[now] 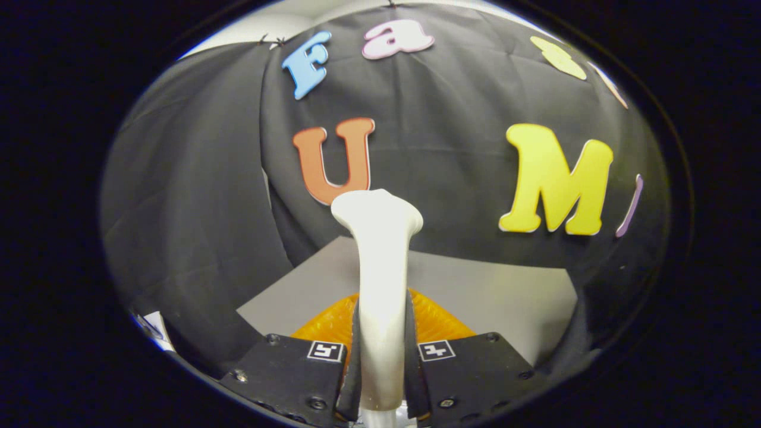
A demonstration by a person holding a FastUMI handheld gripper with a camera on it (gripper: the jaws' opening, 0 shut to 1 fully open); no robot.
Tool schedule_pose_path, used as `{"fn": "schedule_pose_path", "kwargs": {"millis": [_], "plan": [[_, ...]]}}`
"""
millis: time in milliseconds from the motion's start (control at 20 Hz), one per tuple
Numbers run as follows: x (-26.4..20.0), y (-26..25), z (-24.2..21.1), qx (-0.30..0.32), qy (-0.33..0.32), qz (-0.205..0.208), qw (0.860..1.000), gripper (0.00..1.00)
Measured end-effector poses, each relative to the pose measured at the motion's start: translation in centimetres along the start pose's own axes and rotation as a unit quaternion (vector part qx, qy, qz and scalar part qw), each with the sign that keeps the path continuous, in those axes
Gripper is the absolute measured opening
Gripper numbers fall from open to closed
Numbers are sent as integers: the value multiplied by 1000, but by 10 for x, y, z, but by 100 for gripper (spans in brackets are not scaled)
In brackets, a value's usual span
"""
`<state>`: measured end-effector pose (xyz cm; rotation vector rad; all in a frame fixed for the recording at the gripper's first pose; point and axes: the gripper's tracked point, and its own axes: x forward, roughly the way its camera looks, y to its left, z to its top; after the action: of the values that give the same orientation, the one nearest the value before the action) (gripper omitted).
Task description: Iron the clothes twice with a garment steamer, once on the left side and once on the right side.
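My gripper [381, 351] is shut on the white garment steamer [380, 261], both fingers pressing its slim handle from either side. The steamer stands up between the fingers and widens into a flared head that points away from me toward the black cloth wall. Just beyond the fingers, behind the handle, lies an orange ribbed garment [437, 318] on a grey tabletop [505, 291]. Most of the garment is hidden behind the fingers and the steamer.
The black cloth wall [196, 196] hangs close around the far and left sides of the grey table. A white slip of paper [153, 328] shows low on the left past the cloth.
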<state>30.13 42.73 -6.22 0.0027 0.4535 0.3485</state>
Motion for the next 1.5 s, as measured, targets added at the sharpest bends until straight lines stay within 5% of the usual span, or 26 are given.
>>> {"fn": "schedule_pose_path", "kwargs": {"millis": [400, 850, 1050, 1500], "plan": [[-140, -91, 70, 7, -127, -49, 991, 32], [-308, -200, 129, -2, -258, -176, 950, 32], [-337, -243, 130, -13, -277, -244, 929, 32], [-335, -245, 80, -34, -232, -258, 937, 32]]}}
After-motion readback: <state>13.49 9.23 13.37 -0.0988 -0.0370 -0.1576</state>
